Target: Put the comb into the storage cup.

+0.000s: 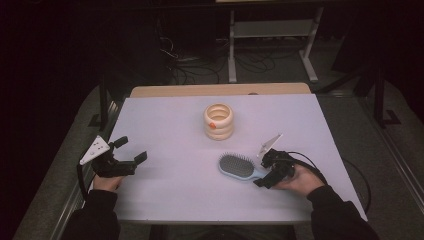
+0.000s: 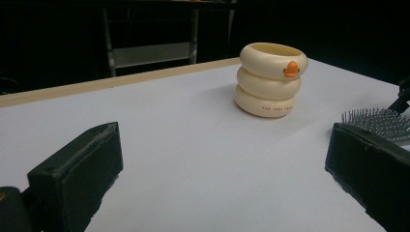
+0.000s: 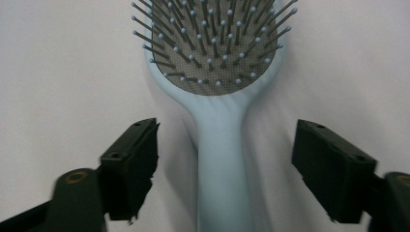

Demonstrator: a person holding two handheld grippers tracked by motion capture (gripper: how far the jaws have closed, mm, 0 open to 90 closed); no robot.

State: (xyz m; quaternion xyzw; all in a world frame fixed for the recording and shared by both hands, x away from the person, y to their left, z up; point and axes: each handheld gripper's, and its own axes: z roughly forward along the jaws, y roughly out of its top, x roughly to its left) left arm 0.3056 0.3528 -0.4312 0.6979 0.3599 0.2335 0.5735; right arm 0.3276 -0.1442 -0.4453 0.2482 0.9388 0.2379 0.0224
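A light blue hairbrush (image 1: 238, 166) lies bristles-up on the white table, its handle pointing toward the person's right hand. My right gripper (image 1: 266, 171) is open, and its jaws straddle the brush handle (image 3: 222, 159) without touching it. The bristle head (image 3: 215, 38) is just ahead of the jaws. A cream stacked-ring cup (image 1: 218, 121) with an orange mark stands upright at the table's middle back, also seen as the cup (image 2: 270, 79) in the left gripper view. My left gripper (image 1: 131, 150) hovers open at the left edge, with nothing between its jaws.
The white table top (image 1: 170, 135) has a wooden strip along its far edge. Behind it stand a metal shelf frame (image 1: 272, 30) and loose cables on the dark floor. Brush bristles (image 2: 374, 121) show at the right of the left gripper view.
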